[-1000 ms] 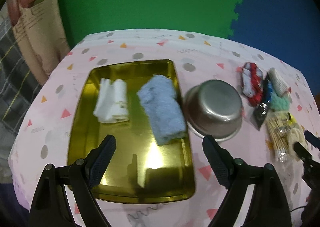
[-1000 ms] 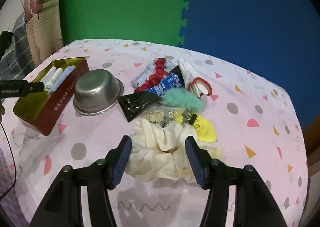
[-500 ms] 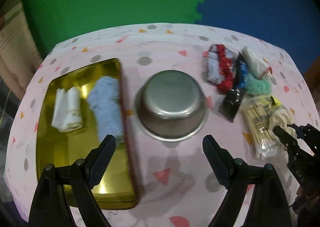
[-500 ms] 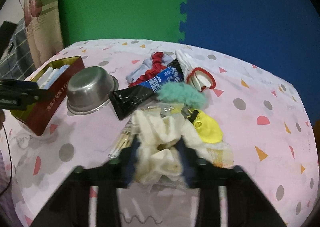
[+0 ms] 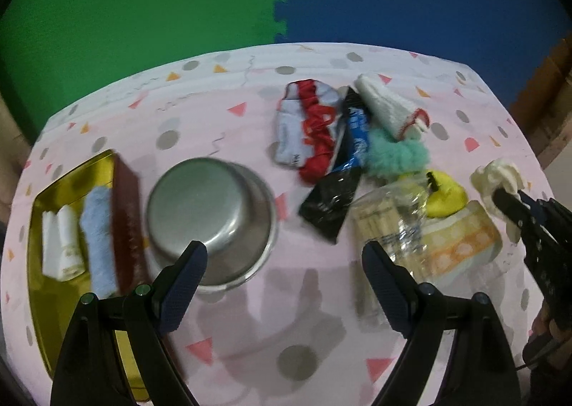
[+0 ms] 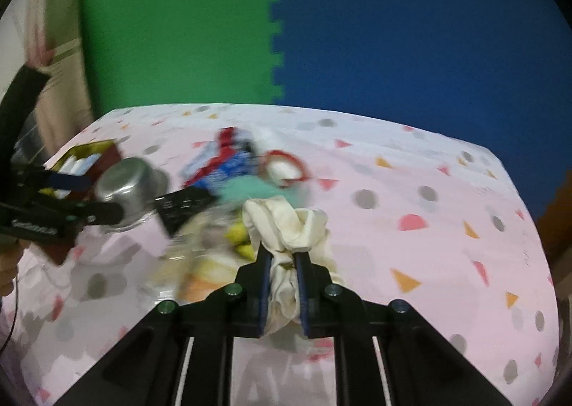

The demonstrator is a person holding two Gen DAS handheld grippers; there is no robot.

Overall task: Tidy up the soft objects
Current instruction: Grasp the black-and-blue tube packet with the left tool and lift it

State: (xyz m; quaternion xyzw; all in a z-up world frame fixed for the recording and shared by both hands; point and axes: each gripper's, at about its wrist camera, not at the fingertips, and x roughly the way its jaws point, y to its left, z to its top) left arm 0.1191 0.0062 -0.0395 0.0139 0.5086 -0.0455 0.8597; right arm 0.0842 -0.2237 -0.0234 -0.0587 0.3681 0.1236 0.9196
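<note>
Having just been closing, now pinching cream cloth (image 6: 286,223) in right gripper (image 6: 282,263) above clutter pile, left gripper (image 5: 282,277) sweeping rightward off gold tin (image 5: 53,191), fingers spread and empty; pickup step, next likely carrying cloth toward tin beside steel bowl (image 5: 211,213).

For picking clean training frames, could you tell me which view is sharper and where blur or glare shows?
Left wrist view: mostly sharp, slight smear on the tin, glare on the steel bowl. Right wrist view: pile and table smeared; only the cream cloth in the right gripper is crisp.
</note>
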